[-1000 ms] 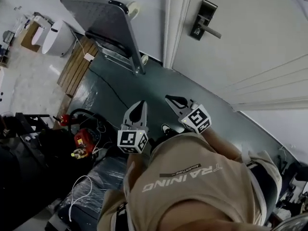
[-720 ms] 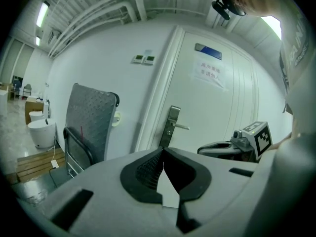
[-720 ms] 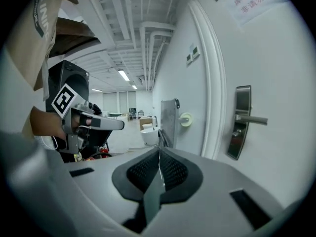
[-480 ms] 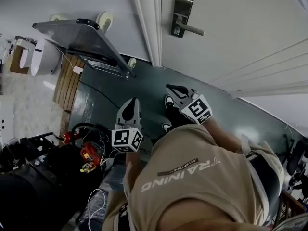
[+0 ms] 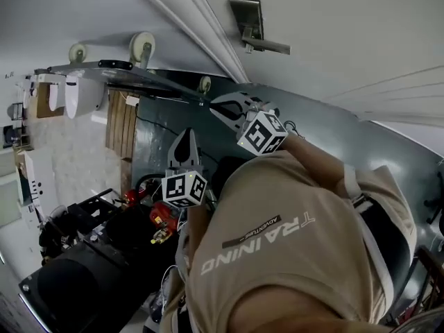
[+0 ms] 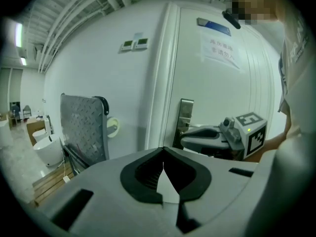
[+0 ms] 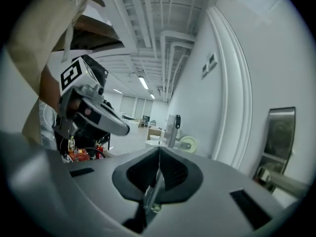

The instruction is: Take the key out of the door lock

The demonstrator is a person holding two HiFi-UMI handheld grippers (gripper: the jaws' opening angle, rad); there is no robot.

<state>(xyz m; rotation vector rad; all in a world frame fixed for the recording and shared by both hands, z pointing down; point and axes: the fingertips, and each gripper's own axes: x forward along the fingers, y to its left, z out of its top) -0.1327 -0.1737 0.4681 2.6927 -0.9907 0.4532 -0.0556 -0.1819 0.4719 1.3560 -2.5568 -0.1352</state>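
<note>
White door (image 5: 347, 47); slim silvery key (image 7: 152, 191)

Dim, grey head view: the pale door (image 5: 347, 33) takes flat, even light, the dark floor (image 5: 368, 134) carries a soft sheen, and the near left corner sinks almost to black. Both gripper views are fisheye, black at the corners, bowing the door frame (image 7: 236, 83); far ceiling strip lights (image 7: 144, 83) glare white
</note>
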